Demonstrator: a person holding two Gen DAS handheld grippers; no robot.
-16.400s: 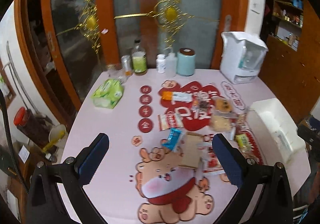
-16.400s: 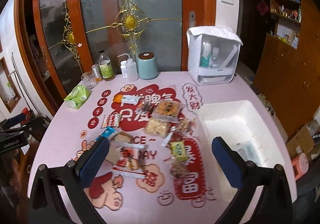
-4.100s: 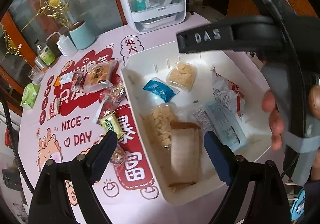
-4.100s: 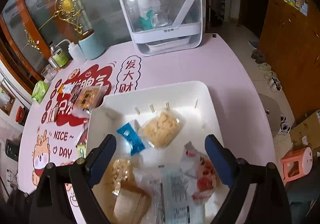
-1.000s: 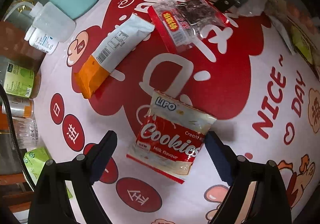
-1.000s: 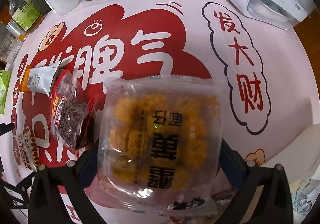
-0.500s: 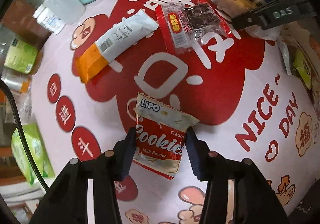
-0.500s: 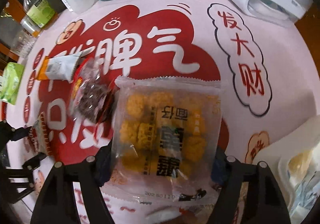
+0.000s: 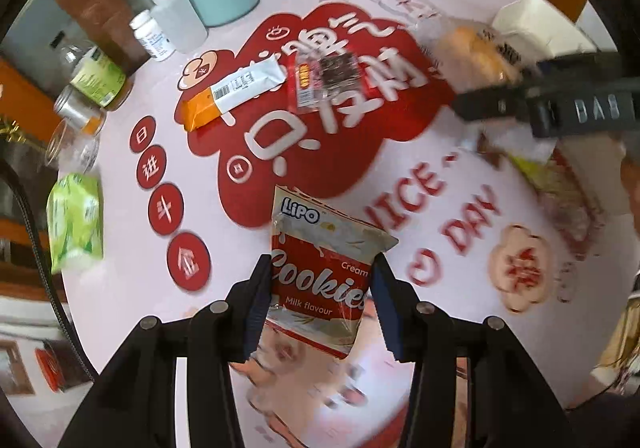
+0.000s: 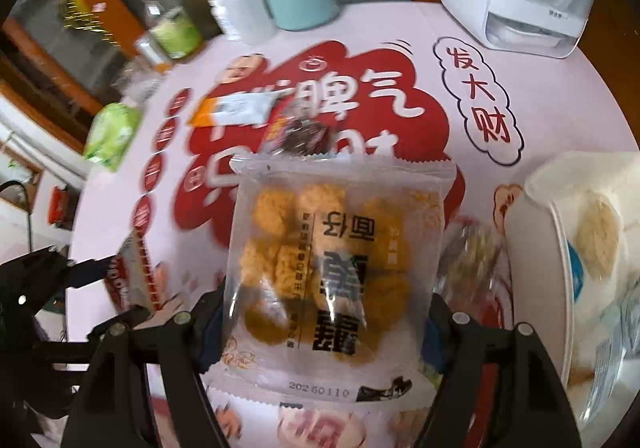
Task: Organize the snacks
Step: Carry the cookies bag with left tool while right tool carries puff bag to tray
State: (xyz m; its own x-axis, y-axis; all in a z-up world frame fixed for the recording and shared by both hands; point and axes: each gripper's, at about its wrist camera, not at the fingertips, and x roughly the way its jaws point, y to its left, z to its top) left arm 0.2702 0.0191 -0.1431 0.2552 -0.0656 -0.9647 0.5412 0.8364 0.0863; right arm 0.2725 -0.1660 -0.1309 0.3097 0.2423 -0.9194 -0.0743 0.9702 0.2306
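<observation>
Cookie packet point(image 9: 320, 272) hangs clamped in the left gripper point(image 9: 318, 302), clear of the table point(image 9: 120, 248), long axis pointing away from the camera, its "Lipo" end farthest. Clear packet of golden puffs point(image 10: 340, 268) is pinched across its width by the right gripper point(image 10: 324, 328), long axis also running away. Beyond, toward the table's far edge, lie a dark-red snack pack point(image 9: 326, 77) and an orange-white bar point(image 9: 232, 89), lying slantwise. White bin point(image 10: 560, 207) sits at the right edge

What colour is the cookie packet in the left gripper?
Red and white cookie packet, clearest in the left wrist view.

Glossy plastic cookie packet point(image 9: 320, 272) (crinkled)
</observation>
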